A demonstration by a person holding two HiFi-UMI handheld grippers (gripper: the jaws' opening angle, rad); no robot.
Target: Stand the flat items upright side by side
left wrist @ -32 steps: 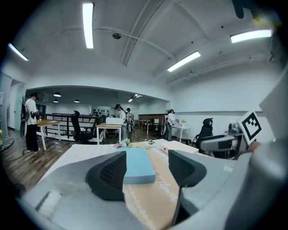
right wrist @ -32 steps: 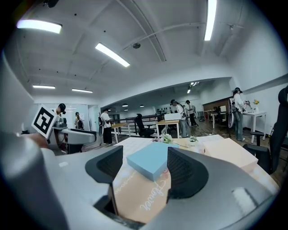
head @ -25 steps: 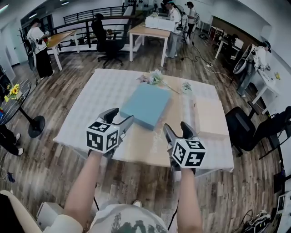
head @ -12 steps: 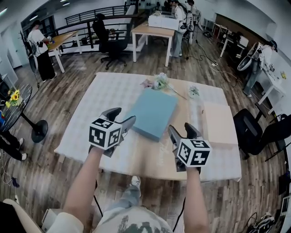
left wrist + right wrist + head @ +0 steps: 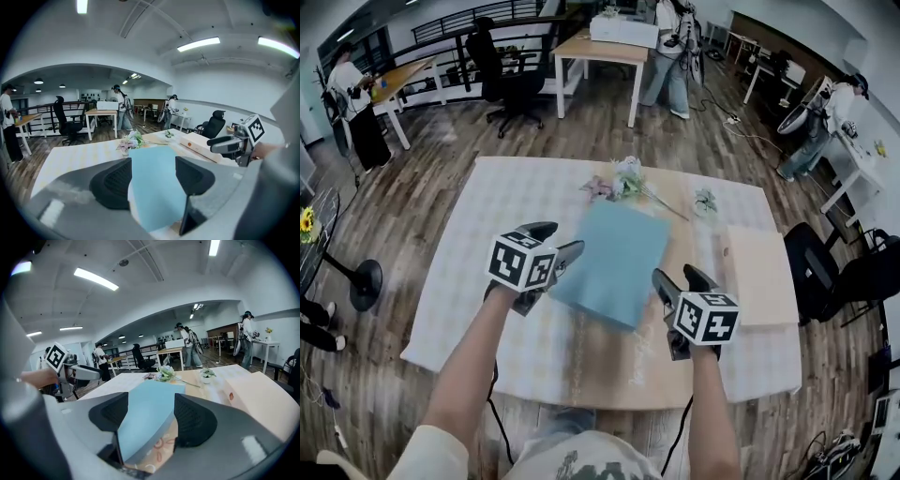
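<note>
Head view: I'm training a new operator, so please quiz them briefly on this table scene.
1. True or false: the light blue box lies flat on the table.
2. What lies along the table's right side? A. beige flat box B. laptop C. mug
3. Fill in: the left tongs and right tongs both have jaws standing ___.
Key: 1 true; 2 A; 3 open.

The flat light-blue box (image 5: 614, 262) lies on the cloth-covered table (image 5: 483, 239). Pale artificial flowers (image 5: 623, 178) lie behind it, a flat beige box (image 5: 757, 275) right.
</note>
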